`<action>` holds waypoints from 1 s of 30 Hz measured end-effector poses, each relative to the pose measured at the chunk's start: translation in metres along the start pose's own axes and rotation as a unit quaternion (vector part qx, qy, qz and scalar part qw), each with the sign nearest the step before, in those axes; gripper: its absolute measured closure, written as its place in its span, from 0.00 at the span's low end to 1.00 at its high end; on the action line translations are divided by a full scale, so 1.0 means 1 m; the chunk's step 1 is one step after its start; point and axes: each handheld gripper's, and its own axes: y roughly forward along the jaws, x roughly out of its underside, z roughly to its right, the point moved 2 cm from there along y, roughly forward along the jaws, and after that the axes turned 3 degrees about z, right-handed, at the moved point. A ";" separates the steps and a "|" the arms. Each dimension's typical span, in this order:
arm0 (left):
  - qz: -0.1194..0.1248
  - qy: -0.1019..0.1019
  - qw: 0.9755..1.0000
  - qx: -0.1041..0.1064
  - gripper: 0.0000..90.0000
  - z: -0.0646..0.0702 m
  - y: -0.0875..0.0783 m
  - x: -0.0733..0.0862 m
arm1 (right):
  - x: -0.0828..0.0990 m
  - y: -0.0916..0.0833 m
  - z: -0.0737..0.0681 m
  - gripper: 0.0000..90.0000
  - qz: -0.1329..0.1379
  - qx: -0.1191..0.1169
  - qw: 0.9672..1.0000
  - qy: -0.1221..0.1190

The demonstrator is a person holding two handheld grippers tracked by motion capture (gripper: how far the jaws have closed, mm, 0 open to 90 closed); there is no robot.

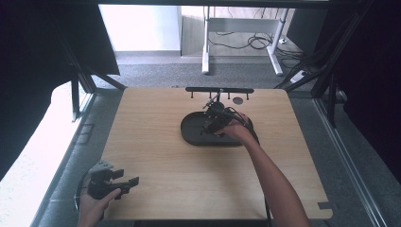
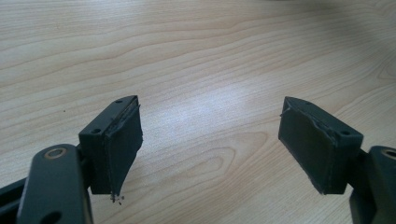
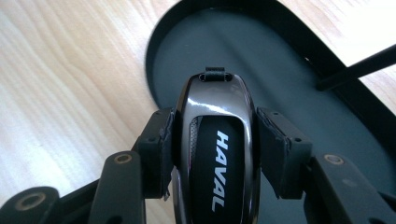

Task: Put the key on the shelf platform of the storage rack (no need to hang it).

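Observation:
My right gripper (image 3: pixel 215 140) is shut on a glossy black car key fob (image 3: pixel 215 154) lettered HAVAL, its pads pressing both long sides. It holds the fob over the left part of a dark oval tray (image 3: pixel 280 56). In the high view the right gripper (image 1: pixel 213 119) hangs above that tray (image 1: pixel 191 135) near the table's middle. My left gripper (image 2: pixel 210 144) is open over bare wood with nothing between its pads. In the high view the left gripper (image 1: pixel 127 182) sits at the table's front left corner.
A black rail with short pegs (image 1: pixel 220 90) stands at the table's far edge, with a small round dark disc (image 1: pixel 238 100) beside it. A thin black rod (image 3: pixel 357 67) crosses the tray's rim in the right gripper view. Light wood tabletop (image 1: pixel 165 165) surrounds the tray.

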 end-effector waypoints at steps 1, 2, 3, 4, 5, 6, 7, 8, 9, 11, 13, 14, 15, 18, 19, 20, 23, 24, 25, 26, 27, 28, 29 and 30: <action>0.000 0.001 1.000 0.000 0.24 0.000 0.000 0.000 | 0.000 0.001 0.002 0.55 0.000 0.001 1.000 0.001; 0.001 -0.001 1.000 0.000 0.24 0.000 0.000 0.000 | 0.000 0.002 0.003 0.55 0.001 0.002 1.000 0.003; 0.001 -0.001 1.000 -0.001 0.24 0.000 0.000 0.000 | 0.000 0.004 0.005 0.55 0.000 0.003 1.000 0.003; 0.001 -0.002 1.000 -0.002 0.24 0.000 0.000 0.000 | 0.001 0.005 0.006 0.55 -0.002 0.003 1.000 0.004; 0.001 -0.002 1.000 -0.002 0.24 0.000 0.000 0.000 | 0.001 0.007 0.007 0.55 -0.003 0.001 1.000 0.003; 0.001 -0.001 1.000 -0.001 0.24 0.000 0.000 0.000 | 0.002 0.009 0.008 0.55 -0.005 -0.001 1.000 0.004; 0.001 -0.001 1.000 -0.001 0.24 0.000 0.000 0.000 | 0.002 0.011 0.009 0.55 -0.007 -0.001 1.000 0.007; 0.000 -0.001 1.000 -0.001 0.24 0.000 0.000 0.000 | 0.002 0.013 0.010 0.55 -0.008 0.001 1.000 0.006; 0.000 0.000 1.000 0.000 0.24 0.000 0.000 0.000 | 0.003 0.015 0.011 0.55 -0.008 0.000 1.000 0.004; 0.000 0.000 1.000 0.000 0.24 0.000 0.000 0.000 | 0.004 0.018 0.012 0.55 -0.009 0.001 1.000 0.004; 0.000 -0.001 1.000 -0.001 0.24 0.000 0.000 0.000 | 0.006 0.022 0.013 0.55 -0.011 0.003 1.000 0.002; 0.000 -0.001 1.000 -0.001 0.24 0.000 0.000 0.000 | 0.006 0.024 0.013 0.55 -0.013 0.005 1.000 0.003; 0.000 0.000 1.000 -0.001 0.24 0.000 0.000 0.000 | 0.007 0.027 0.014 0.55 -0.017 0.010 1.000 -0.001; -0.002 0.002 1.000 0.000 0.24 0.001 0.001 0.000 | 0.008 0.031 0.016 0.55 -0.018 0.009 1.000 0.002; -0.002 0.003 1.000 0.000 0.24 0.002 0.001 0.000 | 0.008 0.032 0.016 0.55 -0.018 0.010 1.000 0.003; -0.003 0.004 1.000 0.001 0.24 0.002 0.002 0.000 | 0.008 0.032 0.016 0.55 -0.018 0.010 1.000 0.003; -0.004 0.004 1.000 0.001 0.24 0.002 0.002 0.001 | 0.010 0.036 0.019 0.55 -0.024 0.016 1.000 0.001; -0.005 0.004 1.000 0.002 0.24 0.002 0.002 0.000 | 0.010 0.036 0.019 0.55 -0.024 0.016 1.000 0.001; -0.004 0.003 1.000 0.001 0.24 0.002 0.002 0.000 | 0.011 0.038 0.021 0.55 -0.025 0.017 1.000 0.000; -0.003 0.003 1.000 0.001 0.24 0.002 0.001 0.000 | 0.012 0.039 0.022 0.55 -0.027 0.020 0.999 0.002; -0.003 0.003 1.000 0.000 0.24 0.001 0.001 0.000 | 0.013 0.040 0.023 0.55 -0.029 0.022 0.999 -0.001; -0.003 0.003 1.000 0.000 0.24 0.001 0.001 0.000 | 0.015 0.043 0.024 0.55 -0.038 0.029 0.999 -0.004; -0.003 0.003 1.000 0.000 0.24 0.001 0.001 0.000 | 0.016 0.045 0.025 0.55 -0.038 0.029 0.999 -0.004; -0.003 0.003 1.000 0.000 0.24 0.001 0.001 0.000 | 0.016 0.045 0.025 0.55 -0.038 0.029 0.999 -0.004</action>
